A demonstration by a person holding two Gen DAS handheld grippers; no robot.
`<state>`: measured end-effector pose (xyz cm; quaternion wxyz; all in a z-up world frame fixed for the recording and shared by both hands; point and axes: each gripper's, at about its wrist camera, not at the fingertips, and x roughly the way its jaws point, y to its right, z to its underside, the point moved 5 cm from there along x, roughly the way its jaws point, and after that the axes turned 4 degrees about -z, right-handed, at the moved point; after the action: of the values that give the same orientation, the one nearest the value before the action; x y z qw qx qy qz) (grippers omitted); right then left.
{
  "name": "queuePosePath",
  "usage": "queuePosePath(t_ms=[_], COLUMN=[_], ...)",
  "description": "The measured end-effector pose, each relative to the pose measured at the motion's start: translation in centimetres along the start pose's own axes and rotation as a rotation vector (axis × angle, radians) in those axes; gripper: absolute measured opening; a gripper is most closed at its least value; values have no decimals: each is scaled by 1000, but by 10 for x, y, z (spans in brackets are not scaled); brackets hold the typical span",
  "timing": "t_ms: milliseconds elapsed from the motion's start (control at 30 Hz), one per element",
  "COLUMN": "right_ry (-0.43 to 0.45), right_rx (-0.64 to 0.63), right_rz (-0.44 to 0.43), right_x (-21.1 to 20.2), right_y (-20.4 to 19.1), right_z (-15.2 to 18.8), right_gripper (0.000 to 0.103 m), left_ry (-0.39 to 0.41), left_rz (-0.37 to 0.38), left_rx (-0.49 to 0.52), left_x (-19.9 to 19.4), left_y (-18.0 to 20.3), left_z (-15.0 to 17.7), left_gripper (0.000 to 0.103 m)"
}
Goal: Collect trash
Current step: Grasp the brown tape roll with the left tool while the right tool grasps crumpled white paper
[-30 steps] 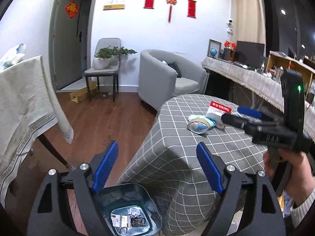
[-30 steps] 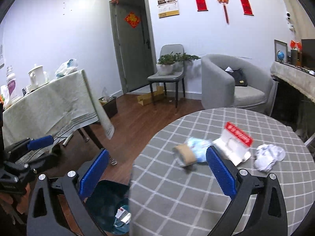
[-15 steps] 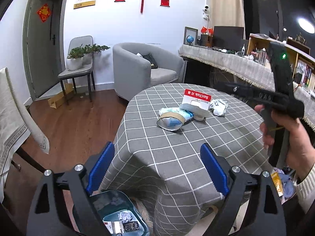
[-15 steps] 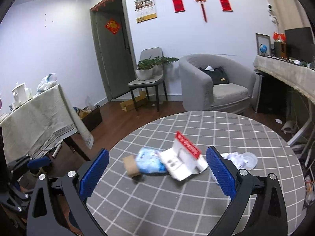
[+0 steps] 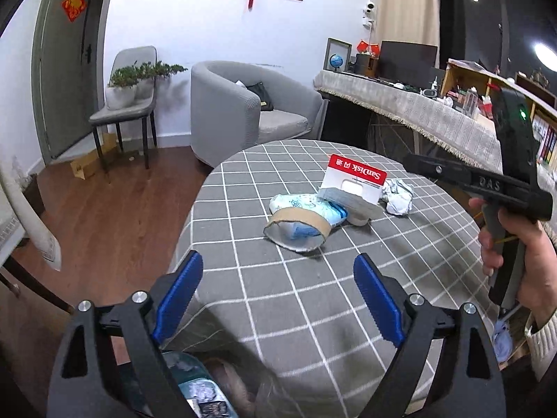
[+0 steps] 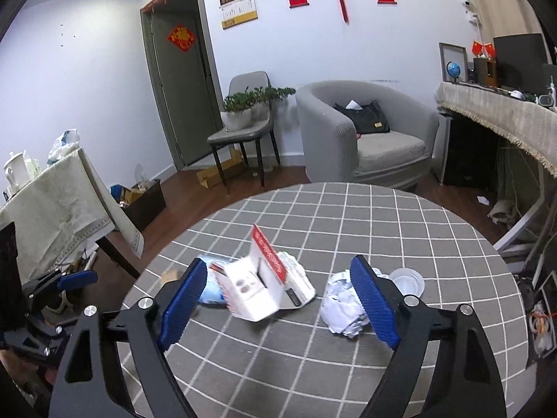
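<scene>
Hovering above the near edge of the desk (image 5: 348, 331), left claw (image 5: 278, 299) spread wide, nothing between its pads. Closing slowly, right claw (image 6: 275, 299) still wide, pinching nothing, framing the red-and-white carton (image 6: 264, 285) at the desk's middle. Left of the carton: blue packet (image 5: 306, 205) and cardboard ring (image 5: 296, 224). Right of it: crumpled paper (image 6: 343, 310), then a small plastic lid (image 6: 405, 280). Under the desk's near edge, a trash bin (image 5: 195, 383).
</scene>
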<state>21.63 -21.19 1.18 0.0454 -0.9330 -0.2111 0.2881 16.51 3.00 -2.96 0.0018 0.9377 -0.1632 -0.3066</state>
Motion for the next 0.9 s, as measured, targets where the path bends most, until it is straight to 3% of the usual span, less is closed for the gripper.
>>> queuePosePath(t_ms=[267, 633, 900], right_ry=[-16, -63, -91], right_rx=[34, 72, 81], right_rz=[-15, -68, -72], right_x=[-5, -1, 2], right_y=[33, 55, 67], right_z=[4, 10, 10], right_gripper=[77, 77, 72], left_ry=[-17, -89, -119], left_rz=[78, 53, 80], left_rx=[-32, -32, -33], left_x=[26, 63, 79], left_y=[12, 15, 14], left_z=[-9, -12, -13], left_gripper=[90, 89, 86])
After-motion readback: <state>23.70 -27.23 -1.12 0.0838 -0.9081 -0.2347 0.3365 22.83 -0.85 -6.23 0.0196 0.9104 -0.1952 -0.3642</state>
